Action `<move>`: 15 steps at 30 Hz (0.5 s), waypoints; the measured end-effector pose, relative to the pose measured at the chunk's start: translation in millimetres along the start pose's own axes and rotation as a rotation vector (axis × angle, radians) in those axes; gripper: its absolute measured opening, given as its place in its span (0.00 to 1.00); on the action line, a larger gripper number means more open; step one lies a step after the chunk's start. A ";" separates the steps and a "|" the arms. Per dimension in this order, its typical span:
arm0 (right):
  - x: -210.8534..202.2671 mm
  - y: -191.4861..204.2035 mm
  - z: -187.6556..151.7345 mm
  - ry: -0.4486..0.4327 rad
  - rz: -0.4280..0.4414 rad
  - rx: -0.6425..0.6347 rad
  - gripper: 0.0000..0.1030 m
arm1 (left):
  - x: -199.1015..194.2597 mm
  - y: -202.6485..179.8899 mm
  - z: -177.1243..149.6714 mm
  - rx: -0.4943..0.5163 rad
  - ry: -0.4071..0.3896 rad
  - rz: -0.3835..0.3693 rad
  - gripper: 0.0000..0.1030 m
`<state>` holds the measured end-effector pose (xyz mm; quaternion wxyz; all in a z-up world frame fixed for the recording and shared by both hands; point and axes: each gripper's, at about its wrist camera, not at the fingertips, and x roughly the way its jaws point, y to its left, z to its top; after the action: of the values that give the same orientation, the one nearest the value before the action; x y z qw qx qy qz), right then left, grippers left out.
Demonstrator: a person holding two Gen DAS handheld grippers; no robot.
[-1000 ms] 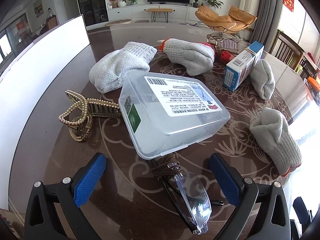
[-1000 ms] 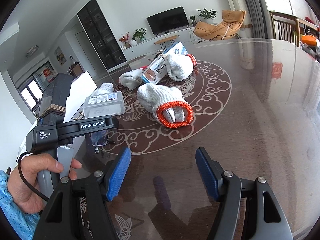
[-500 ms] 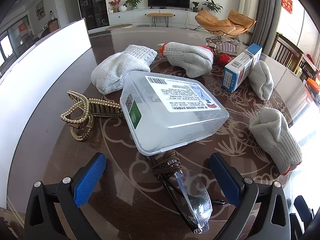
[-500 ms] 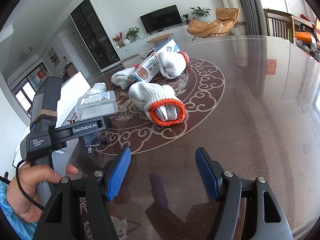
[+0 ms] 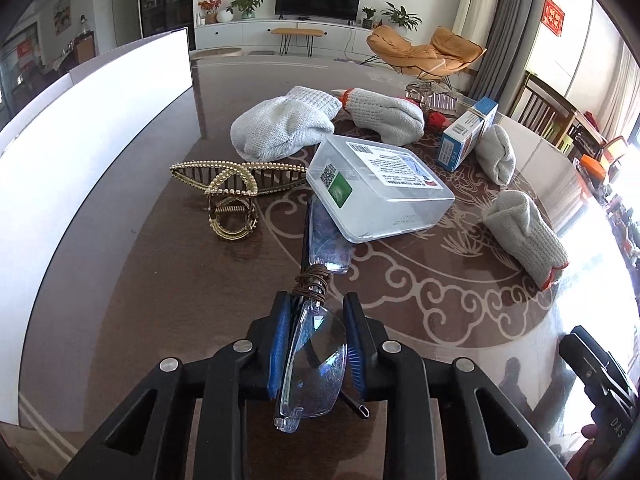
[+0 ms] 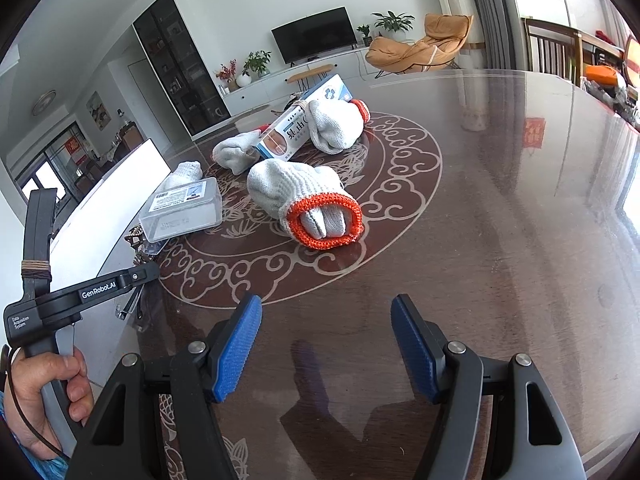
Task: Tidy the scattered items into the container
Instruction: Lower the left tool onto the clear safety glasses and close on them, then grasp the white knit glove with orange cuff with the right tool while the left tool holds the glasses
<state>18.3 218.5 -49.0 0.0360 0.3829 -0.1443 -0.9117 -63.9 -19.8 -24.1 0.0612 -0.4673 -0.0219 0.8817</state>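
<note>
My left gripper (image 5: 316, 320) is closing its blue pads on the clear rimless glasses (image 5: 316, 364) with cord-wrapped bridge, near the dark patterned table's (image 5: 168, 288) near edge; their far lens touches the clear plastic box (image 5: 380, 184). My right gripper (image 6: 326, 344) hangs spread wide, empty.

Dark glossy table (image 5: 168, 288) fills the frame; at centre lie a plastic box (image 5: 380, 184), gloves (image 5: 284, 128), a hair clip (image 5: 232, 196); upper right, a carton (image 5: 466, 134).
</note>
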 end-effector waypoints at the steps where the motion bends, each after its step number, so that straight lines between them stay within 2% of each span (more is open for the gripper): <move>1: 0.1 0.4 0.1 0.001 -0.002 -0.002 0.66 | -3.9 2.6 -5.1 0.014 0.008 -0.002 0.26; 3: -0.6 -0.9 -0.1 0.000 0.010 0.001 0.66 | -11.7 7.5 -14.9 0.040 0.026 -0.005 0.25; 6: -5.4 -2.3 4.6 0.012 0.078 -0.033 0.66 | -16.8 18.5 -20.9 0.029 0.034 -0.041 0.25; 9: -10.6 -0.2 24.5 -0.023 0.060 -0.143 0.66 | -16.6 18.3 -22.8 0.024 0.026 -0.066 0.27; 11: -4.4 6.2 44.0 0.001 0.080 -0.247 0.66 | -15.6 17.8 -22.8 0.029 0.014 -0.085 0.32; 12: 1.5 11.5 51.9 0.018 0.082 -0.310 0.66 | -14.7 17.9 -21.8 0.023 0.012 -0.119 0.47; 13: 8.8 17.2 58.4 0.039 0.082 -0.374 0.66 | -14.2 16.8 -20.9 0.016 0.014 -0.148 0.69; 15: 27.5 26.5 68.2 0.090 0.065 -0.474 0.66 | -8.8 13.1 -19.3 0.005 0.036 -0.090 0.98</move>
<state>-50.6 204.4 -14.8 0.1604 0.3991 0.0633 -0.9005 -44.2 -34.2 -29.0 0.1023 -0.4817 -0.0393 0.8695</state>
